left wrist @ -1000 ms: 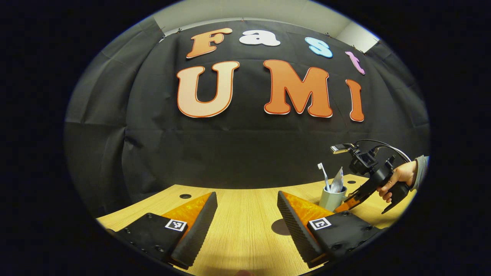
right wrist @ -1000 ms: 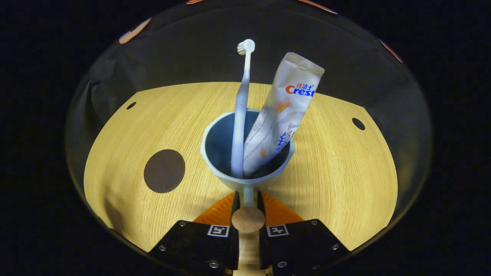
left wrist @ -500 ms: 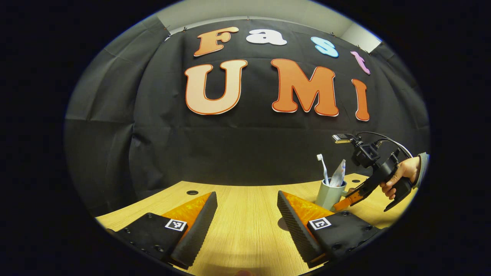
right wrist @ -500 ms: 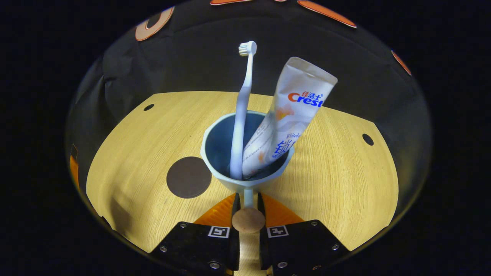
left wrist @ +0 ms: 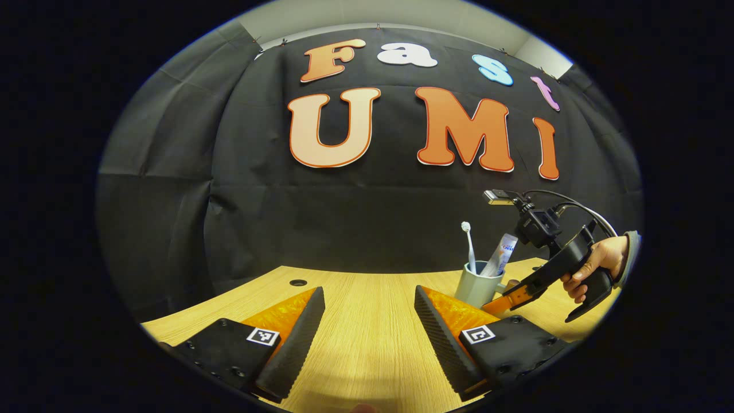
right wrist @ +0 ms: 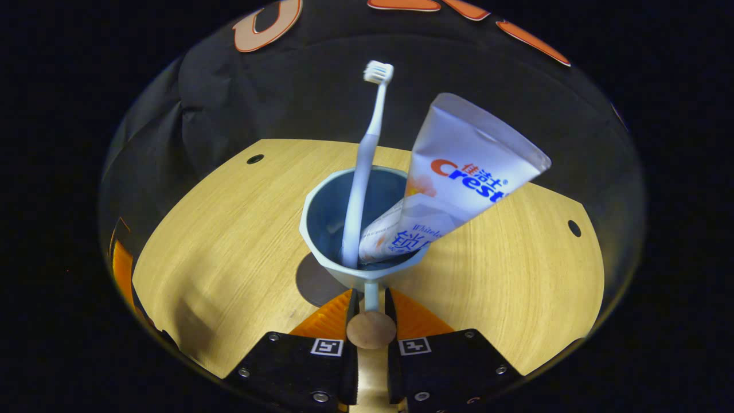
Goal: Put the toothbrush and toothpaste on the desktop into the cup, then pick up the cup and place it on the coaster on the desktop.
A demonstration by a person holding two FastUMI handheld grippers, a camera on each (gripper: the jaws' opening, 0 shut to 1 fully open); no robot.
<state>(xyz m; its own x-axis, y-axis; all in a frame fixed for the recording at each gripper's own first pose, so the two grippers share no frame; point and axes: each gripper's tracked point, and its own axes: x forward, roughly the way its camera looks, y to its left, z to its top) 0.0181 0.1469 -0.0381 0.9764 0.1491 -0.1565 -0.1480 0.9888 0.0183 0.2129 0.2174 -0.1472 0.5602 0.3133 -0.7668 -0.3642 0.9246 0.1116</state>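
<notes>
I hold my right tool [right wrist: 370, 304] clamped on the handle of the pale blue cup [right wrist: 367, 229], carrying white toothbrush [right wrist: 362, 189] and toothpaste tube [right wrist: 453, 189] above the dark round coaster [right wrist: 312, 284], left tool [left wrist: 367, 338] idle, wide open.

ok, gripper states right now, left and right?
Left gripper: open, holding nothing.
Right gripper: shut on the handle of the pale blue-grey cup.

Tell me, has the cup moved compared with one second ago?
Yes. In the right gripper view the cup, held by its handle in the right gripper, has travelled toward the coaster and now partly covers it; a second ago the coaster lay clear to its left.
</notes>
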